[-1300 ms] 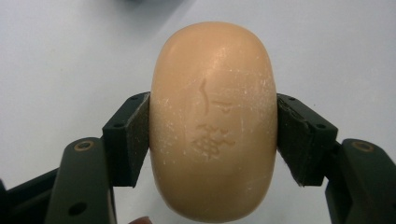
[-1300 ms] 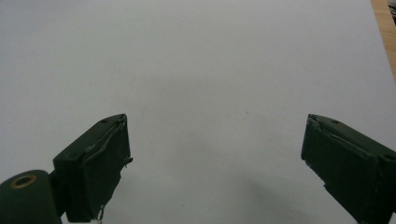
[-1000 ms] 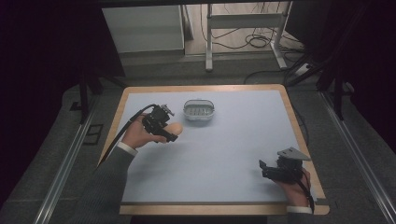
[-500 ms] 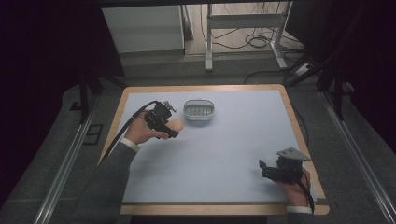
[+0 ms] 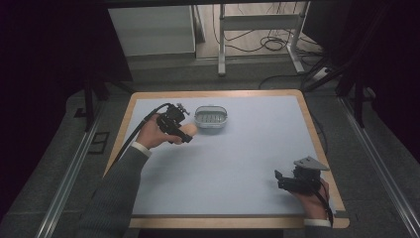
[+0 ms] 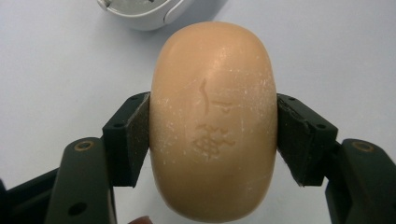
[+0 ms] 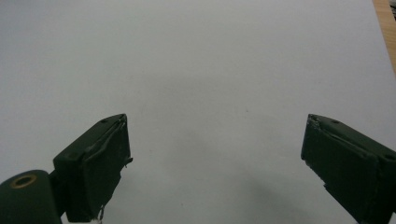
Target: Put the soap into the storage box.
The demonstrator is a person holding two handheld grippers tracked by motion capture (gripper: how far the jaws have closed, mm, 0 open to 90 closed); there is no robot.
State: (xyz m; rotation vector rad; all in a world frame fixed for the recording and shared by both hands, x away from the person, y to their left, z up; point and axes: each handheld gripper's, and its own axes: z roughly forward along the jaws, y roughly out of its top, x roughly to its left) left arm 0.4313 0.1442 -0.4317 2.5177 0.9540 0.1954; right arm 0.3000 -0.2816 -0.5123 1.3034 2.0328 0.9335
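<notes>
Dark room behind, cables on floor, metal stand legs. Pale blue table, wood edge. Left gripper clenched on peach soap bar, just beside grey soap dish. Right gripper near right corner, jaws spread wide, nothing between.

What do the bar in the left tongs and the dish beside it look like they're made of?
The bar looks like solid soap: matte peach surface, stamped mark, whitish dry scuffs. The dish seems to be glossy white plastic, with a smooth rounded rim and a ribbed floor, though ceramic can't be ruled out. The left tongs clamp the bar's sides.
</notes>
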